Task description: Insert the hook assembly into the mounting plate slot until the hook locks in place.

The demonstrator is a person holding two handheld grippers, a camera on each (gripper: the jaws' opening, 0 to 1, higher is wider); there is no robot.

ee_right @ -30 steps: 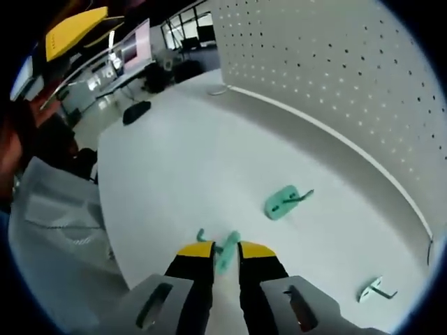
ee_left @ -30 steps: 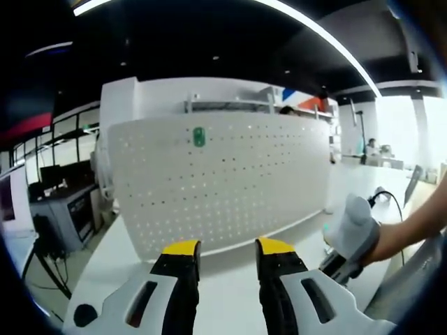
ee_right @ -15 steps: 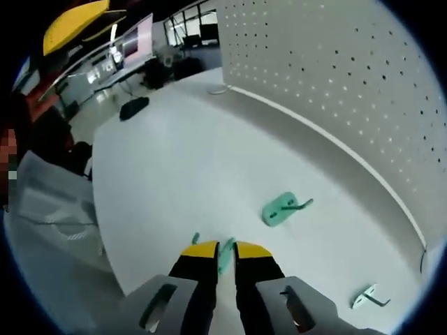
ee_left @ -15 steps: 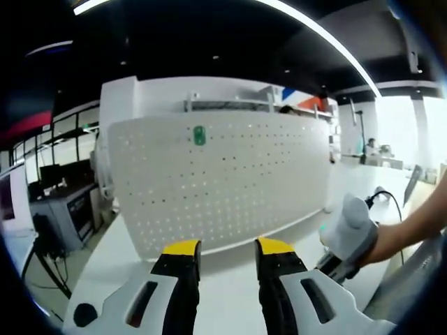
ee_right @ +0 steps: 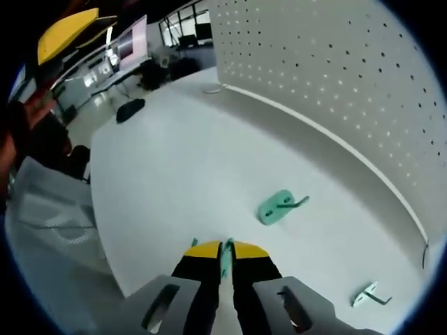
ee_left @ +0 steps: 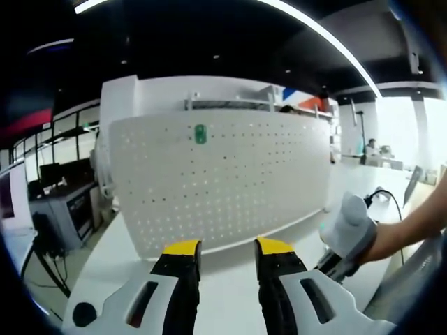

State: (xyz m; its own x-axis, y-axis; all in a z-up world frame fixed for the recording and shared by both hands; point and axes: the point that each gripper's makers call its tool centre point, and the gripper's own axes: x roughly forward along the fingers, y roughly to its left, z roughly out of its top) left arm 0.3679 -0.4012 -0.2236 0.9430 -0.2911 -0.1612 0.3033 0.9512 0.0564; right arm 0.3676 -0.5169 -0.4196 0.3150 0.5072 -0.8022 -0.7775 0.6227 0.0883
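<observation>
In the right gripper view my right gripper [ee_right: 225,250] is shut on a mint-green hook [ee_right: 226,255], pinched between the yellow-tipped jaws just above the white table. A second green hook [ee_right: 277,207] lies on the table a little ahead, and a third [ee_right: 368,295] rests at the right near the pegboard's foot. The white perforated pegboard [ee_right: 335,77] stands along the table's far side. In the left gripper view my left gripper [ee_left: 225,252] is open and holds nothing, facing the pegboard [ee_left: 223,181], which carries one green hook [ee_left: 200,134] near its top. The right gripper's body [ee_left: 347,234] shows at right.
The white table [ee_right: 174,167] runs left toward a dark object [ee_right: 130,109] near its far edge. A person's arm [ee_left: 412,223] comes in from the right of the left gripper view. A cable [ee_left: 391,199] lies at the pegboard's right end. Desks and monitors stand beyond.
My right gripper's jaws have closed from a narrow gap onto the green hook below them. The left gripper has stayed still.
</observation>
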